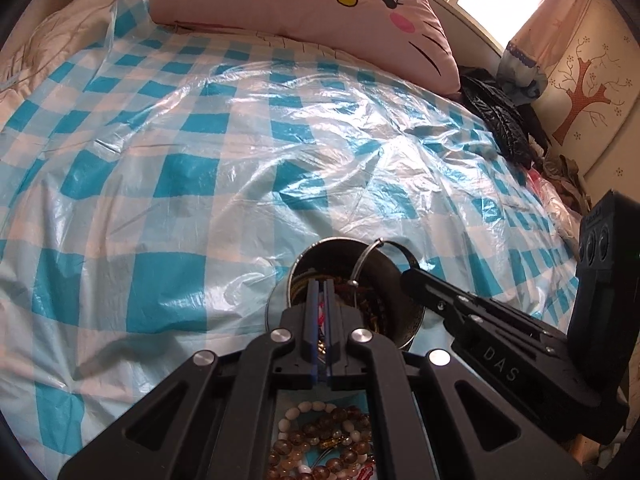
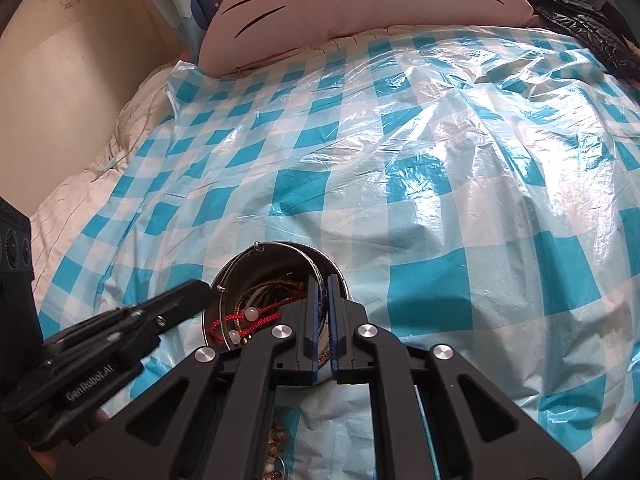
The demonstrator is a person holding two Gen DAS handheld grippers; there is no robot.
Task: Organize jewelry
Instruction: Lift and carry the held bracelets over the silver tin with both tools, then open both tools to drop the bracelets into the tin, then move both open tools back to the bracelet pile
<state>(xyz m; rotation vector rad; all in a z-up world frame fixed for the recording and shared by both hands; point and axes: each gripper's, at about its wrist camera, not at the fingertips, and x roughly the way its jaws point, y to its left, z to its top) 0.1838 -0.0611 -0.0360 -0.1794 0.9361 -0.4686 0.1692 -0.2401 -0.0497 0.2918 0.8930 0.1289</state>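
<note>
A round metal tin (image 1: 404,312) (image 2: 336,272) stands on the checked plastic sheet and holds bracelets and red cords (image 2: 256,314). My left gripper (image 1: 321,284) is over the tin's near side, jaws nearly together with a red cord (image 1: 321,312) between them. My right gripper (image 2: 323,280) reaches in over the tin's right rim, jaws shut on a thin silver bangle (image 2: 316,270) that arcs over the tin (image 1: 370,254). A pile of beaded bracelets (image 1: 324,440) lies on the sheet just below my left gripper.
The blue and white checked plastic sheet (image 1: 200,160) covers the bed. A pink cat cushion (image 1: 312,12) lies at the head. Black clothing (image 1: 500,120) lies at the right edge by the wall. A cream wall (image 2: 60,80) is on the left.
</note>
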